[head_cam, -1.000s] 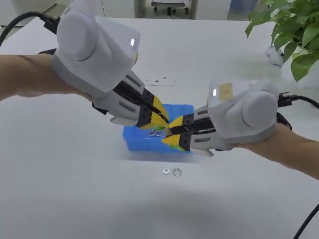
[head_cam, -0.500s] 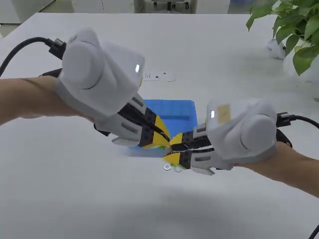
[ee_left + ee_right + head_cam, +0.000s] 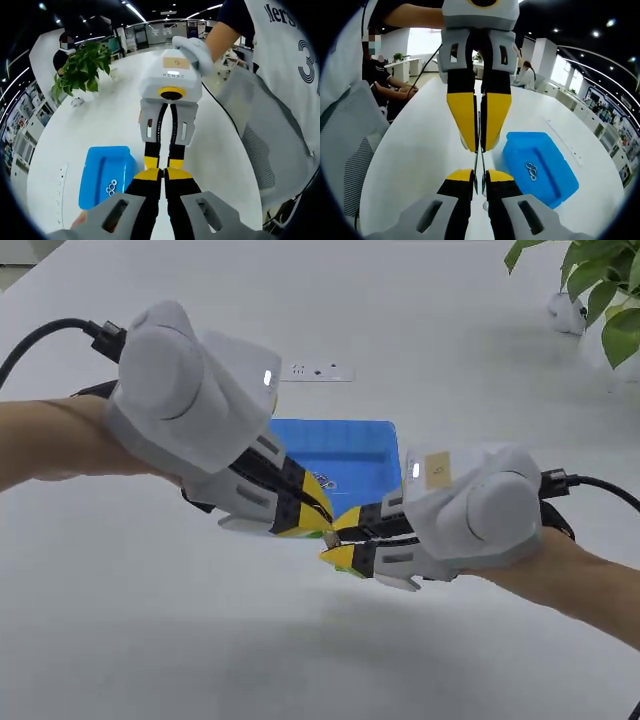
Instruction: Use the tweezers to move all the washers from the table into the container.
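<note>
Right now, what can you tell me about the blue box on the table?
The blue container is a shallow rectangular tray with rounded corners, bright blue and plastic-looking. Its top is open, and its floor is sunk below a wide rim. It sits flat on the white table. A small cluster of silvery washers lies inside on the floor. In the head view its near left corner is hidden behind the left hand-held gripper.

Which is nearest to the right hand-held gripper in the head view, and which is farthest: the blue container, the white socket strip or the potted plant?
From the right hand-held gripper, shut on the tweezers:
1. Blue container, just behind its tips.
2. White socket strip, beyond the container.
3. Potted plant, at the far right.
</note>
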